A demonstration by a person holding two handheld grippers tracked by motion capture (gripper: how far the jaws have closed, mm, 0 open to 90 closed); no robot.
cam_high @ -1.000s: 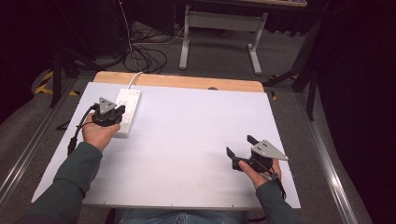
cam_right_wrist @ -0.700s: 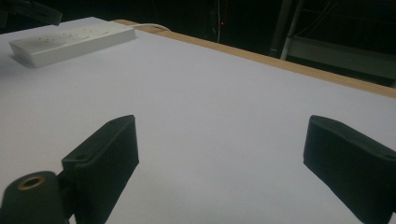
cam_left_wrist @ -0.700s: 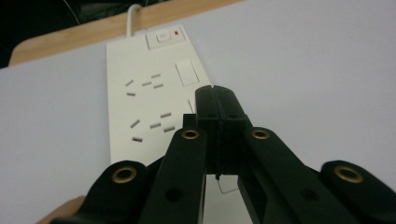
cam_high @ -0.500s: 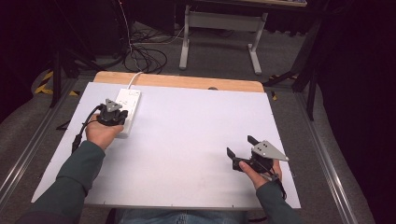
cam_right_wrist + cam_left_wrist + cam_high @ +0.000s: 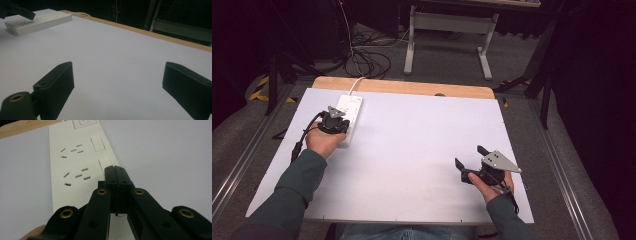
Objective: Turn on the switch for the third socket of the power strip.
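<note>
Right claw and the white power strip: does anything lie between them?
Nothing; in the high view, bare white tabletop separates the right claw from the power strip.

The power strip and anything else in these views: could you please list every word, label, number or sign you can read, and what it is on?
None can be read.
Power strip: plain white, with socket slots and blank rocker switches; the top button bears a faint mark, too blurred to read.
Left gripper and right gripper: no lettering.
Table: blank.
</note>
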